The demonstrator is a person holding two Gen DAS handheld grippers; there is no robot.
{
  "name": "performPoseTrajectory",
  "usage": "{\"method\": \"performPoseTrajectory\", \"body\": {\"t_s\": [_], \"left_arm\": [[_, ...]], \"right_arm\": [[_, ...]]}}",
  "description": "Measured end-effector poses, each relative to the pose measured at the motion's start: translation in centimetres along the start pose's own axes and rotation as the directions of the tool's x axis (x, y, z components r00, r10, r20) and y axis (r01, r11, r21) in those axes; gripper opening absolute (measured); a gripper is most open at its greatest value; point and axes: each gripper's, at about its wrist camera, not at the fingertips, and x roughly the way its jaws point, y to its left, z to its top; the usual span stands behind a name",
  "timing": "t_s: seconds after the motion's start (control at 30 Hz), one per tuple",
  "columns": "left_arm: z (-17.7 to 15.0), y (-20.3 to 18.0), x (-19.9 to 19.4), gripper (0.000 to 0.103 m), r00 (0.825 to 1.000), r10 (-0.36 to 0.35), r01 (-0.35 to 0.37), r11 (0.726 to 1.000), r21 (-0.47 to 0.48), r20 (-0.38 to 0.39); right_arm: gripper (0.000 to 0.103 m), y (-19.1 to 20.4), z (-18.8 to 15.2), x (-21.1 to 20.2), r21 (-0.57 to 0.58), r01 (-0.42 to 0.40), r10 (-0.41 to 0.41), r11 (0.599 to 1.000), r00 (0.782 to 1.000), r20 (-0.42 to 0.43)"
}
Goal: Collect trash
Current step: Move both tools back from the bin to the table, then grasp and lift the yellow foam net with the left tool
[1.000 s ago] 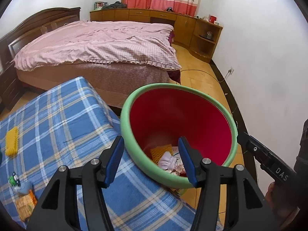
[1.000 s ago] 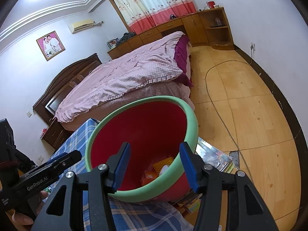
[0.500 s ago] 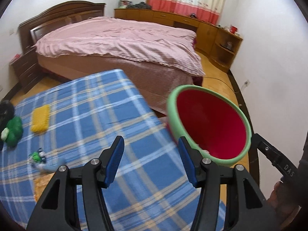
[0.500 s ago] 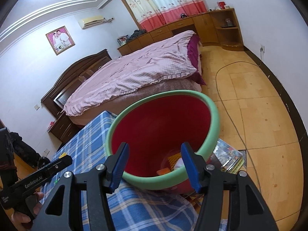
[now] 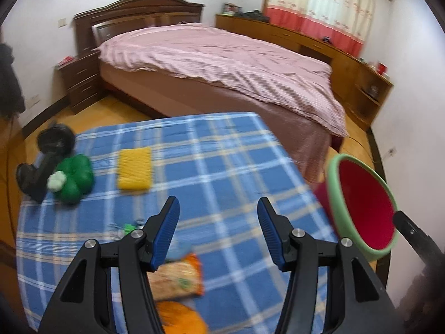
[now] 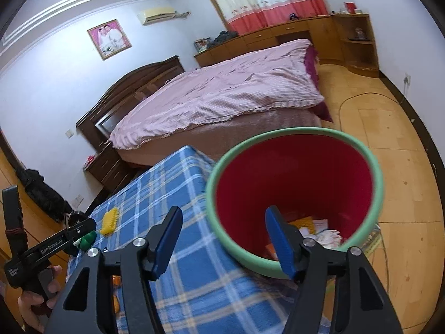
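Note:
A red bin with a green rim (image 6: 294, 194) stands off the table's right edge; it also shows in the left wrist view (image 5: 364, 206). Paper and wrapper trash lies in its bottom (image 6: 319, 229). My left gripper (image 5: 218, 233) is open and empty above the blue plaid table (image 5: 217, 161). A snack packet (image 5: 178, 278), an orange item (image 5: 183, 317) and a small green and blue thing (image 5: 130, 226) lie just below it. My right gripper (image 6: 224, 240) is open and empty, over the bin's near rim.
A yellow sponge (image 5: 135, 167), a green plush toy (image 5: 73, 178) and a black dumbbell (image 5: 44, 156) lie at the table's left. A bed with a pink cover (image 5: 222, 64) stands behind. Wooden floor (image 6: 389, 128) and magazines lie right of the bin.
My left gripper has swung left, away from the bin and over the table, bringing the toy, dumbbell and packet into view. My right gripper has shifted a little left and stays open.

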Motion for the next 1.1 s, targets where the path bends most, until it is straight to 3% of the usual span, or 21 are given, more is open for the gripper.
{"method": "performPoseTrajectory", "body": {"t_s": [0.23,0.47,0.9,1.1], "left_arm": [[1.8,5.7,2.0,0.058,0.997,0.080,-0.081,0.994,-0.075,-0.017],[3.1,10.2,6.0,0.058,0.991,0.117,-0.125,0.984,-0.131,-0.064],[3.4,12.7,13.0,0.059,0.981,0.119,-0.143,0.978,-0.150,-0.156],[3.1,12.7,13.3,0.061,0.987,0.088,-0.111,0.979,-0.173,-0.135]], "right_arm": [[0.075,3.7,0.6,3.3,-0.070,0.009,-0.011,0.998,0.999,-0.032],[0.076,5.6,0.5,6.9,-0.062,-0.012,0.007,0.998,0.996,-0.084],[0.076,6.2,-0.2,10.1,-0.081,0.023,-0.033,0.996,0.993,-0.115],[0.076,6.6,-0.4,10.5,-0.090,0.011,-0.021,0.996,0.993,-0.117]]}}
